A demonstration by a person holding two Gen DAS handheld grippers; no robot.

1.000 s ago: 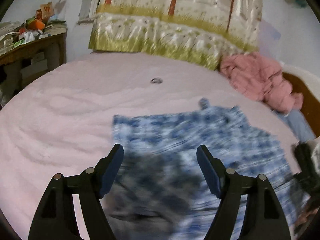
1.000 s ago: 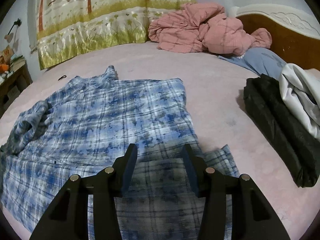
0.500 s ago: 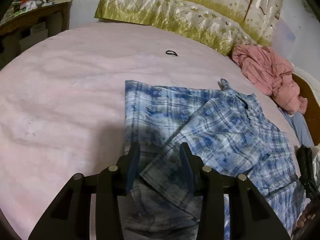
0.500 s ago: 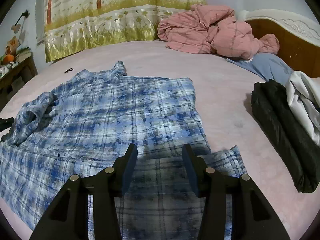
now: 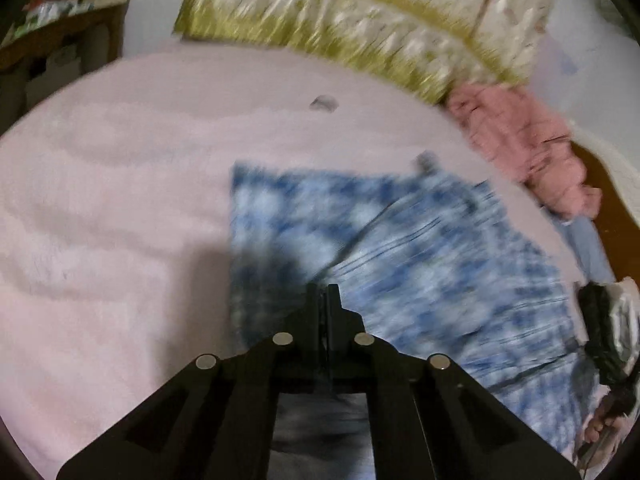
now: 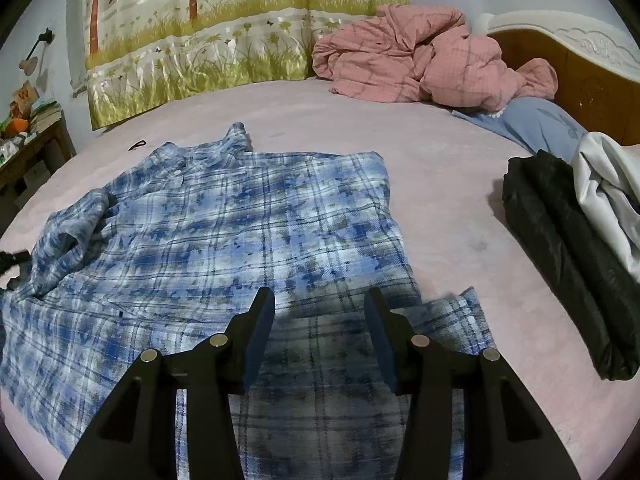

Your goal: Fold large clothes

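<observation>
Our left gripper (image 5: 324,292) is pressed together, apparently pinching the sleeve of the plaid shirt (image 6: 224,232). Right gripper (image 6: 320,304) is spread above the hem at 6 o'clock. Shirt lies flat on the bed (image 6: 452,184). Risk: thin pinch slips mid-fold, sleeve bunches.

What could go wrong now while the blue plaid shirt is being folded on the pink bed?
1. The left gripper is shut and the view is blurred, so it may hold only a thin edge of the blue plaid shirt, which could slip out.
2. The bunched sleeve may get folded in crumpled.
3. The right gripper hovers open, holding nothing down, so the hem could drag.
</observation>
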